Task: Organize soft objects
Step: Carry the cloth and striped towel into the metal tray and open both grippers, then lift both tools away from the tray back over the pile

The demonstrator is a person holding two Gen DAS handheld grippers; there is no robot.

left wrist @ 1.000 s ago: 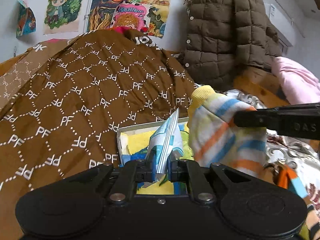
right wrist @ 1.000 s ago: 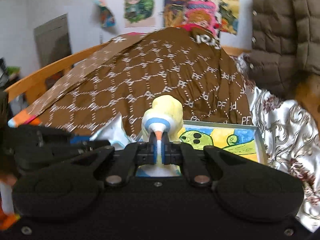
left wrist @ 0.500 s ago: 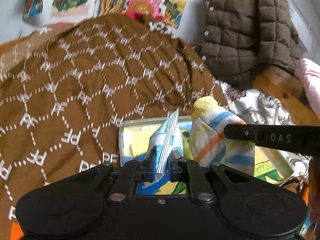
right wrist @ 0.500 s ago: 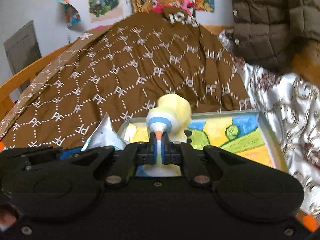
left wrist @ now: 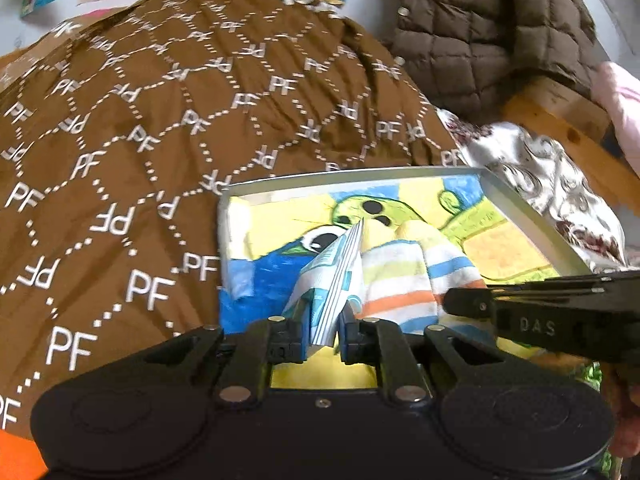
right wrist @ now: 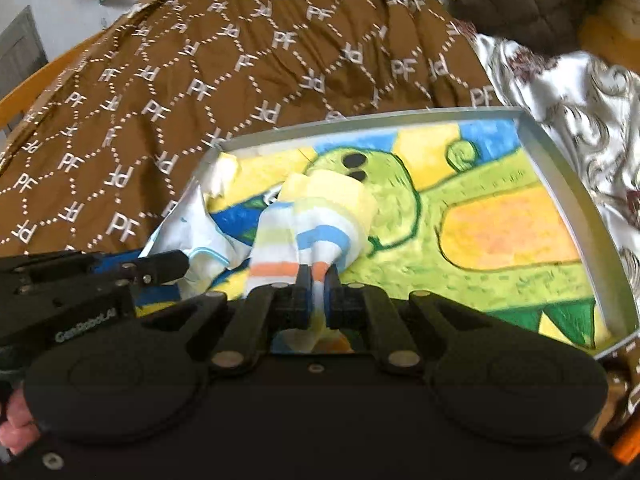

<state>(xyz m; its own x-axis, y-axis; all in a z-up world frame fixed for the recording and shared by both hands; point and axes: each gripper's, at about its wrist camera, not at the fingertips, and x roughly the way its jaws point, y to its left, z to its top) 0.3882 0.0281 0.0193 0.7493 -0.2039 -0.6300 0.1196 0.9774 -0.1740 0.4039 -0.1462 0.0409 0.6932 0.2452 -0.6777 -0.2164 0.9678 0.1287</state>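
1. The left hand-held gripper [left wrist: 325,334] stood nearest in its own view. Its jaws were opening, with the folded white-and-blue cloth [left wrist: 334,280] between them; the pads still pressed on the fold, which stood upright and pointed away over the tray.
2. The right hand-held gripper [right wrist: 316,300] was closed to a narrow gap, pinching the striped sock [right wrist: 304,236] at its near end. The sock's yellow toe lay forward on the tray floor.
3. In the left wrist view, the right gripper's body entered from the right edge, touching or just beside the sock [left wrist: 400,280]. The two grippers stood close together over the near-left part of the tray.
4. The tray [right wrist: 560,168], a shallow grey-rimmed box with a painted green-and-yellow floor, lay on the bed. Its right half and far strip were free of objects. The raised rim bounded it on the far, left and right sides.
5. A white crumpled cloth [right wrist: 188,236] overlapped the tray's left rim.
6. Beyond the far rim, the brown quilt [left wrist: 160,120] with "PF" lettering rose steeply, touching the rim.
7. To the right of the tray lay a silver patterned sheet [right wrist: 568,80].
8. Farthest, a brown padded jacket [left wrist: 492,20] hung over a wooden bed frame [left wrist: 560,108].
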